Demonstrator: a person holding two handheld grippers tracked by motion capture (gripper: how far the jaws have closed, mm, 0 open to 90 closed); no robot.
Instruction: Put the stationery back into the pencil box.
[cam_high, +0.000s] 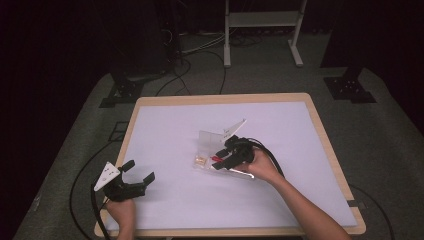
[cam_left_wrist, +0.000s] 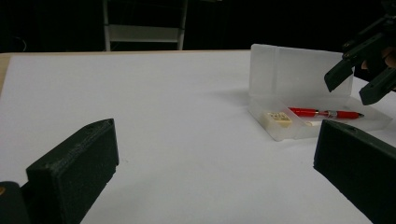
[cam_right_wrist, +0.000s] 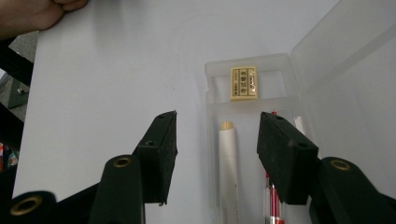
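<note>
- Your left gripper (cam_high: 131, 181) sits near the table's (cam_high: 165, 125) front left corner, held in your left hand (cam_high: 121, 210), jaws spread wide with only bare white surface between them.
- In the left gripper view, the clear case (cam_left_wrist: 299, 93) lies well ahead and to the right of those jaws, apart from them; its lid stands upright at the back.
- Your right gripper (cam_high: 226, 156) hovers over the case (cam_high: 212, 145) near the middle of the table, with your right hand (cam_high: 262, 167) behind it.
- Its jaws are parted and grip nothing. In the right gripper view they straddle the near edge of the case (cam_right_wrist: 212, 100): one jaw is over the bare table just beside the case wall, the other over the tray's long compartment.
- A white stick (cam_right_wrist: 229, 168) with a tan tip lies lengthwise in the long compartment, in the gap between the two jaws, closer to the right-hand one in that view. You cannot tell from the pictures whether either jaw touches it.
- A red pen (cam_right_wrist: 272, 200) lies beside the stick, largely under the right-hand jaw; from the left gripper view the pen (cam_left_wrist: 322, 113) runs along the tray.
- A tan eraser (cam_right_wrist: 243, 83) with dark print sits alone in the small end compartment, beyond the jaw tips and clear of them.
- In the left gripper view, the right gripper (cam_left_wrist: 362, 84) hangs above the far end of the tray, just over the pen's tip.
</note>
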